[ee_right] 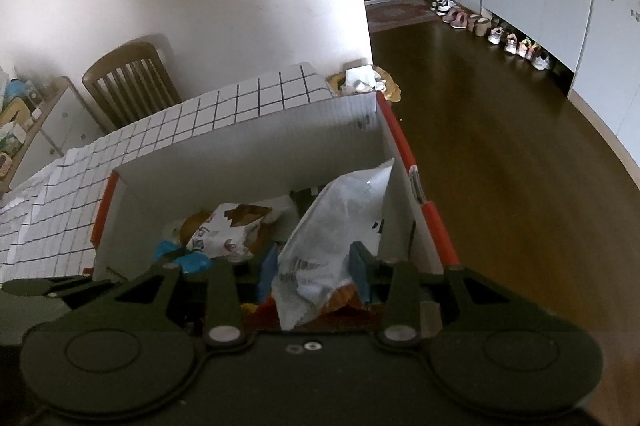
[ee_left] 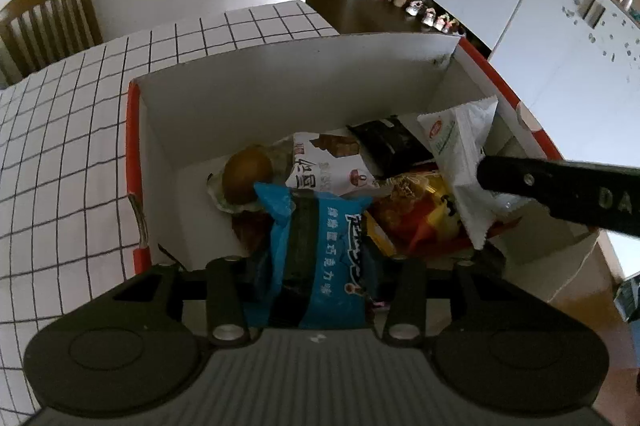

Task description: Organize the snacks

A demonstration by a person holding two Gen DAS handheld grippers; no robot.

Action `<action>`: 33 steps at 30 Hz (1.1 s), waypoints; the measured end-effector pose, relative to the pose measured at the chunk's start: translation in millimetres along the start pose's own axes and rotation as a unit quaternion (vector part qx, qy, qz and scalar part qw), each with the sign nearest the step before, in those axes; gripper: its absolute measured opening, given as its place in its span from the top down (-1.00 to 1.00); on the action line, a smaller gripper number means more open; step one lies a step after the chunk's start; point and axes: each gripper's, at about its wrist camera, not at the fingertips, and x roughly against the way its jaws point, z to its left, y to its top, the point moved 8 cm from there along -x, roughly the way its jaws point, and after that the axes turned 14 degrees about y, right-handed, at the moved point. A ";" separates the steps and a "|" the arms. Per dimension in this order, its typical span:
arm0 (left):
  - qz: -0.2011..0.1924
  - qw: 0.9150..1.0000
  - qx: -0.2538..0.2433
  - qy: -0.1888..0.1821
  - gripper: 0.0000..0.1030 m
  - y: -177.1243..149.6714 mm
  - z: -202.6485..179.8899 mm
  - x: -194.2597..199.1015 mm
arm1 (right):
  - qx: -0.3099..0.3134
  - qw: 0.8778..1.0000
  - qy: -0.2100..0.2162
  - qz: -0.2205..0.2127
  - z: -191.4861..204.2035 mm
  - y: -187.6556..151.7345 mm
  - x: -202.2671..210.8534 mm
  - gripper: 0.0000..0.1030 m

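Note:
An open cardboard box (ee_left: 280, 85) with red edges stands on the checked tablecloth and holds several snacks. My left gripper (ee_left: 316, 222) hangs over its near side with a blue snack packet (ee_left: 336, 258) between its jaws. The packet hides the pads, so I cannot see whether they press on it. My right gripper (ee_right: 314, 260) is shut on a white packet (ee_right: 332, 226) that stands upright at the box's right side. In the left wrist view that white packet (ee_left: 460, 153) shows with a black finger (ee_left: 560, 193) of the right gripper against it.
In the box lie a brown round snack (ee_left: 246, 173), a white packet with a brown picture (ee_left: 328, 161), a black packet (ee_left: 392, 145) and an orange-yellow packet (ee_left: 420, 214). A wooden chair (ee_left: 52, 21) stands behind the table (ee_left: 80, 105). To the right, beyond the table, are a dark floor, shoes and white cabinets.

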 end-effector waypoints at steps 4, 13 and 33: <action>-0.004 1.000 0.005 -0.009 -0.17 -0.9 -0.8 6.4 | 0.002 1.000 0.010 0.001 1.1 -2.7 6.3 0.24; -0.027 1.000 0.011 -0.005 -0.39 -8.2 4.3 35.5 | 0.018 0.999 0.027 -0.004 8.6 -12.7 26.8 0.19; -0.115 0.991 0.024 -0.058 -0.67 -18.8 35.0 129.5 | 0.085 0.992 0.060 -0.075 59.0 -25.8 98.0 -0.62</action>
